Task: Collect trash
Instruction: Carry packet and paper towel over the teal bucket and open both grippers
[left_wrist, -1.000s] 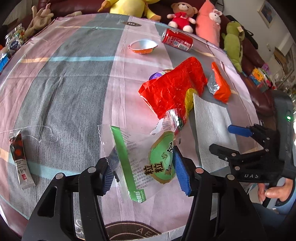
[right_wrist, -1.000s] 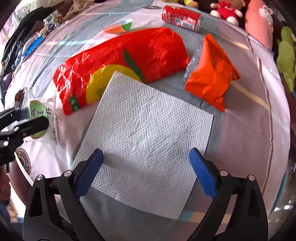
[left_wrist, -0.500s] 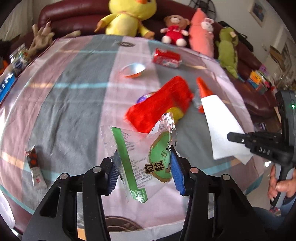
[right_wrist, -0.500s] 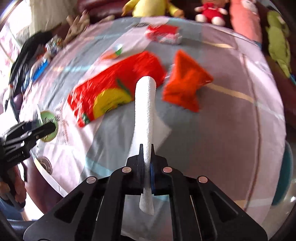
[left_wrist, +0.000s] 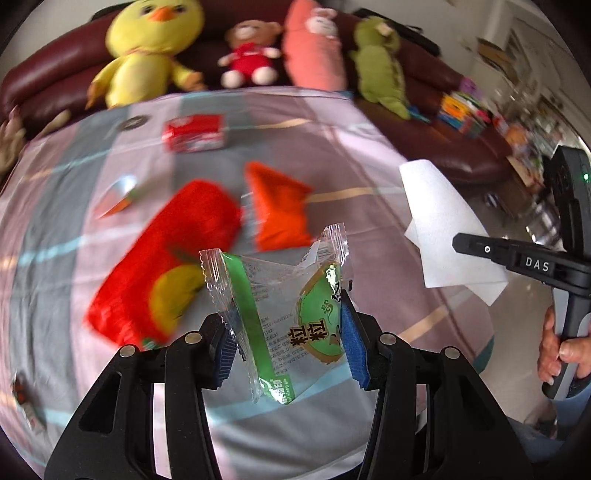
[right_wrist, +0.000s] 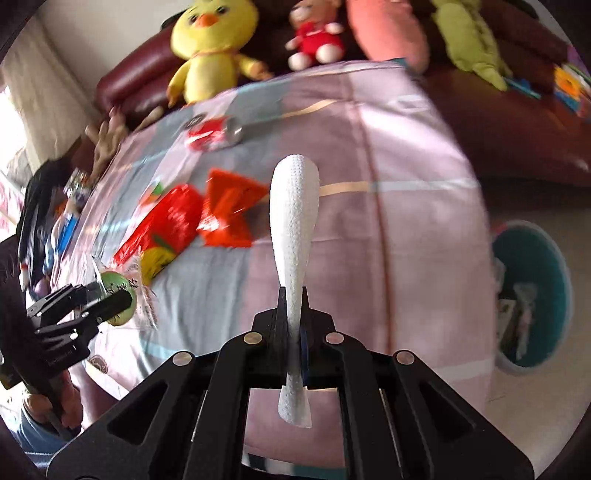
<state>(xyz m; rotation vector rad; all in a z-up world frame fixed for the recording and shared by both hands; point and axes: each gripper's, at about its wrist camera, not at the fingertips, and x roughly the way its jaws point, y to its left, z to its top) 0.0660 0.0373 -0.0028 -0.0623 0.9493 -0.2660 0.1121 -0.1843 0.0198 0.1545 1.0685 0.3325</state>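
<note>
Both grippers hold trash lifted off the table. Left gripper (left_wrist: 286, 341) pinches a clear green-printed snack wrapper (left_wrist: 280, 314) between its blue pads, the wrapper standing up out of the jaws; those jaws have just been closing onto it. Right gripper (right_wrist: 294, 325) is clamped tight on a white paper towel (right_wrist: 293, 221), which sticks up in a folded strip from the closed jaws, with a short end hanging below.

On the striped tablecloth (left_wrist: 369, 155) beyond lie a large red and yellow bag (left_wrist: 166, 258), an orange packet (left_wrist: 277, 206) just right of it, and, farther back, a red can (left_wrist: 194, 133) on its side. Plush toys (left_wrist: 155, 51) line a dark red sofa (left_wrist: 461, 147) at the far side. Right of the table, on the floor, stands a teal bin (right_wrist: 550, 295) with scraps inside.
</note>
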